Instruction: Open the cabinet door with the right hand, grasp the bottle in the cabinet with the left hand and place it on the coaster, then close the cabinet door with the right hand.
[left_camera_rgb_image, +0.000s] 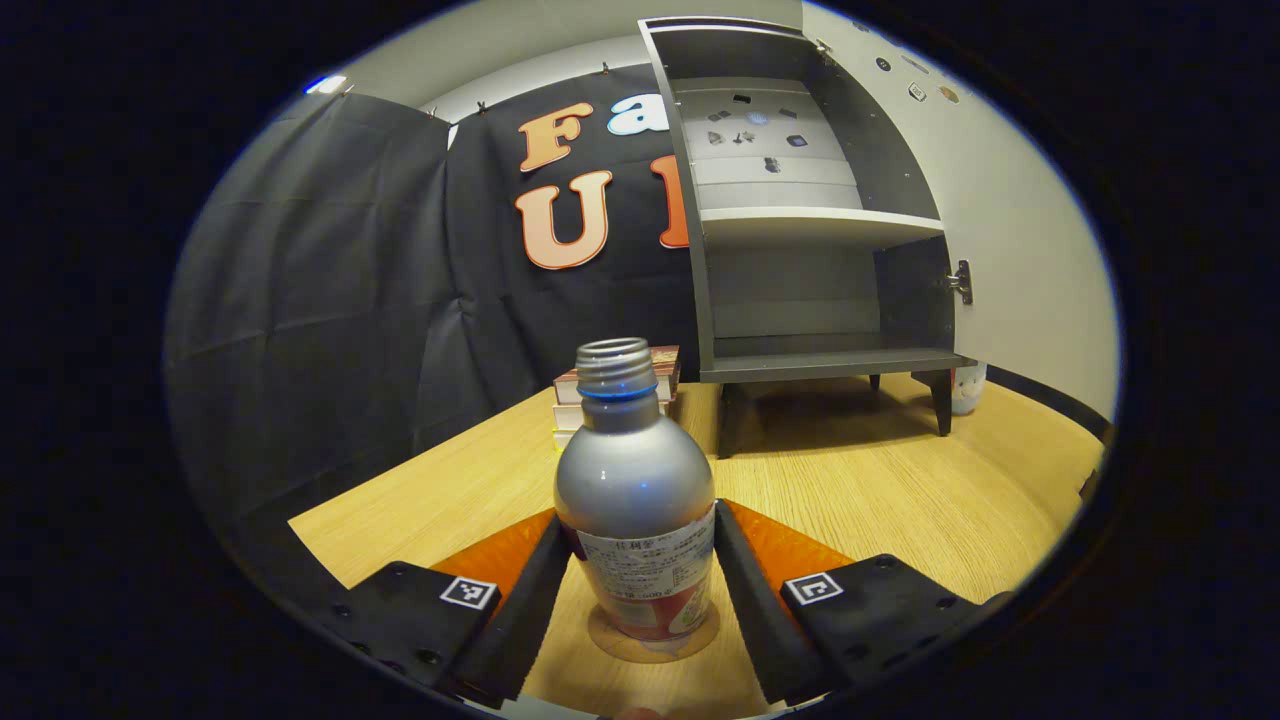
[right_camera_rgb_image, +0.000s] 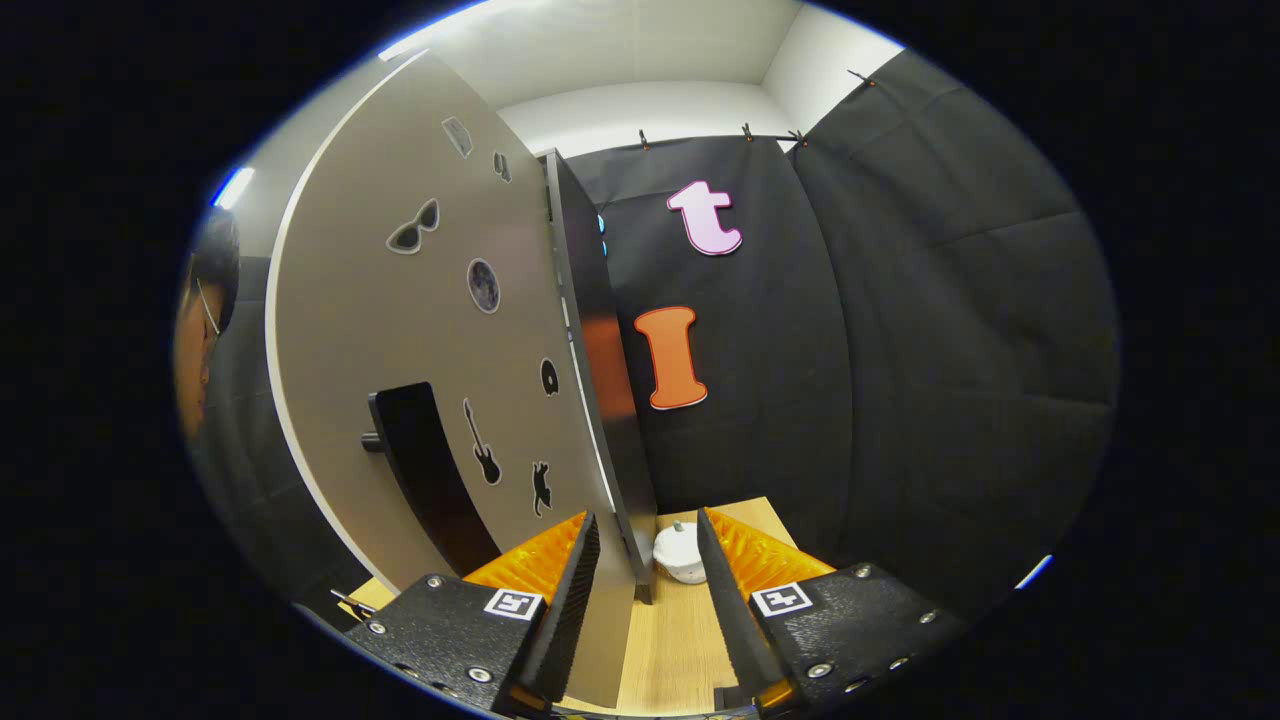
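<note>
Standing upright on coaster (left_camera_rgb_image: 655, 645), bottle (left_camera_rgb_image: 636, 500) sits between left gripper (left_camera_rgb_image: 640, 590) fingers, contact unclear, probably loosened | right gripper (right_camera_rgb_image: 645, 590) fingers spread, straddling open cabinet door (right_camera_rgb_image: 440, 330) edge, holding nothing | door left of fingers, swings shut next.

Bottle (left_camera_rgb_image: 634, 500) stands on coaster (left_camera_rgb_image: 655, 648) on table (left_camera_rgb_image: 900, 510), before the cabinet (left_camera_rgb_image: 800, 220).
</note>
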